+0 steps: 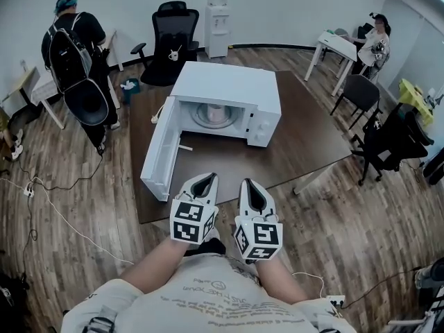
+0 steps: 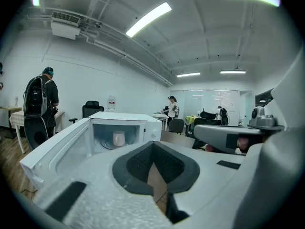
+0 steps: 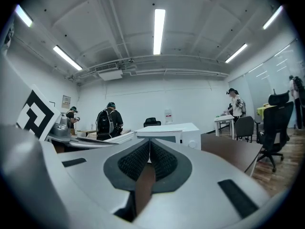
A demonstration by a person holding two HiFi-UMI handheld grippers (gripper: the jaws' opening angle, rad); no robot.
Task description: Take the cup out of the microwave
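A white microwave [image 1: 229, 89] stands on the brown table [image 1: 305, 137], its door [image 1: 159, 155] swung wide open to the left. Inside, a pale cup [image 1: 216, 114] stands upright on the glass turntable. In the left gripper view the cup [image 2: 118, 138] shows in the open cavity, well ahead of the jaws. My left gripper [image 1: 208, 178] and right gripper [image 1: 248, 184] hang side by side above the table's near edge, short of the microwave. Both are shut with nothing between the pads. The right gripper view shows the microwave [image 3: 174, 131] beyond its closed jaws.
A person with a backpack [image 1: 73, 54] stands at the far left beside a white desk. A black office chair [image 1: 170, 33] and a water dispenser [image 1: 217, 19] are behind the table. At the right are another chair [image 1: 392, 141] and a seated person [image 1: 374, 40]. Cables [image 1: 48, 200] lie on the wooden floor.
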